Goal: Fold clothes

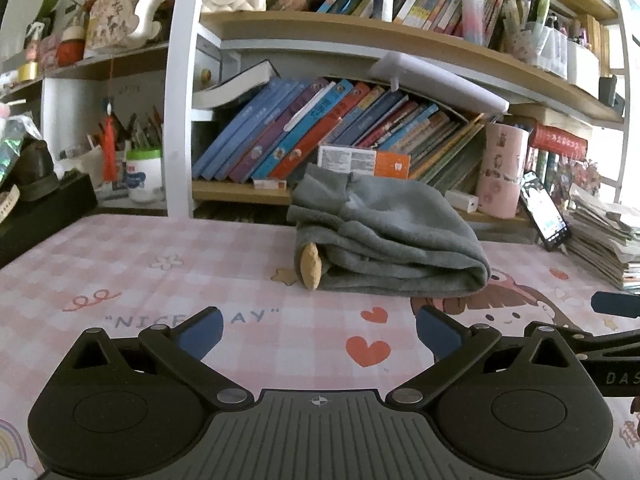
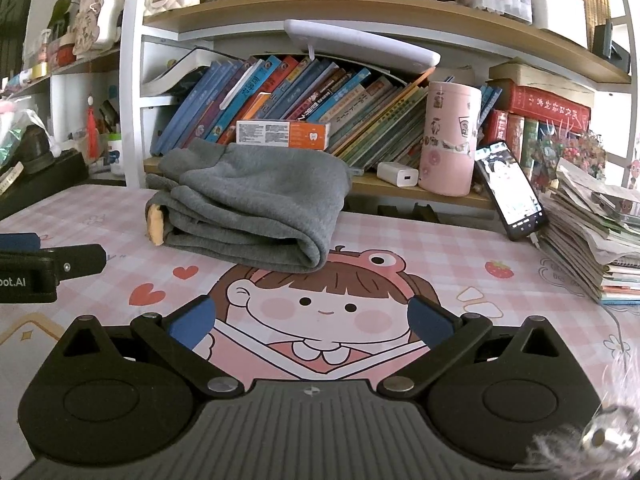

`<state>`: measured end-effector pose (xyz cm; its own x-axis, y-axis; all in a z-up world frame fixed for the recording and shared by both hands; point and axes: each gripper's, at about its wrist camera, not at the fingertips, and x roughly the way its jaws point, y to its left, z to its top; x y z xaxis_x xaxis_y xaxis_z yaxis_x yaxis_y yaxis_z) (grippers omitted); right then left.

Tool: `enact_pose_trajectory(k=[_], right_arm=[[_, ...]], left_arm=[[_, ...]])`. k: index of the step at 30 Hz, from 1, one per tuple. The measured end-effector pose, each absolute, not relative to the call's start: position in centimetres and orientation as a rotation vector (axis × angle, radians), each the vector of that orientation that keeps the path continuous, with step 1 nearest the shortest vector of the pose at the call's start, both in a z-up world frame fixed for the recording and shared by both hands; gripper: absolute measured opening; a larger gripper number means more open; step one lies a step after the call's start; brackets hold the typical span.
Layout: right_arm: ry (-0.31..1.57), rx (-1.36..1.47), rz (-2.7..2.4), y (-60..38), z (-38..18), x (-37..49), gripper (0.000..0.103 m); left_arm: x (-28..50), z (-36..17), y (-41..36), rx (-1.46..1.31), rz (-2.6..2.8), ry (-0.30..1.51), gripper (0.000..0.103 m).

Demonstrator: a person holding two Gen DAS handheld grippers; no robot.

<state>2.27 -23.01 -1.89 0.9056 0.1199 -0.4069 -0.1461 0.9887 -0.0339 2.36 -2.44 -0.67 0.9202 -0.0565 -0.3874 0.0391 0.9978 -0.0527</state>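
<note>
Left wrist view looks low across the counter [image 1: 120, 264], which is covered by a pink checked mat with hearts and a cartoon girl. The left gripper [image 1: 319, 332] has its two blue-tipped fingers spread wide apart, holding nothing, with bare mat between them. Ahead of it, well apart from the fingers, lies the grey garment [image 1: 384, 236], folded into a thick bundle of several layers near the back edge of the counter, just in front of the bookshelf [image 1: 320, 196]. A small tan patch [image 1: 311, 266] shows at the bundle's left end. At the right edge of this view, part of the right gripper's black body and one blue finger can be seen.

The right wrist view shows the right gripper [image 2: 311, 320] with its fingers also wide apart and empty, above the cartoon girl's face on the mat. The garment [image 2: 256, 208] lies ahead and to the left, its rounded fold facing the camera. A phone [image 2: 510, 190] leans against a stack of papers [image 2: 592, 232] at the right, and a pink cup [image 2: 450, 140] stands on the lowest shelf behind. The left gripper's body shows at the left edge.
</note>
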Motion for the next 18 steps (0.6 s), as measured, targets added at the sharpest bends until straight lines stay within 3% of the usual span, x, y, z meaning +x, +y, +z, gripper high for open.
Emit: enact_pose_trajectory(k=[18], right_arm=[[0.425,-0.063,0.138,-22.94,-1.94,2.41,0.103]], left_arm=[[2.28,-0.58,-2.59,-0.033,-0.056,0.39,0.103]])
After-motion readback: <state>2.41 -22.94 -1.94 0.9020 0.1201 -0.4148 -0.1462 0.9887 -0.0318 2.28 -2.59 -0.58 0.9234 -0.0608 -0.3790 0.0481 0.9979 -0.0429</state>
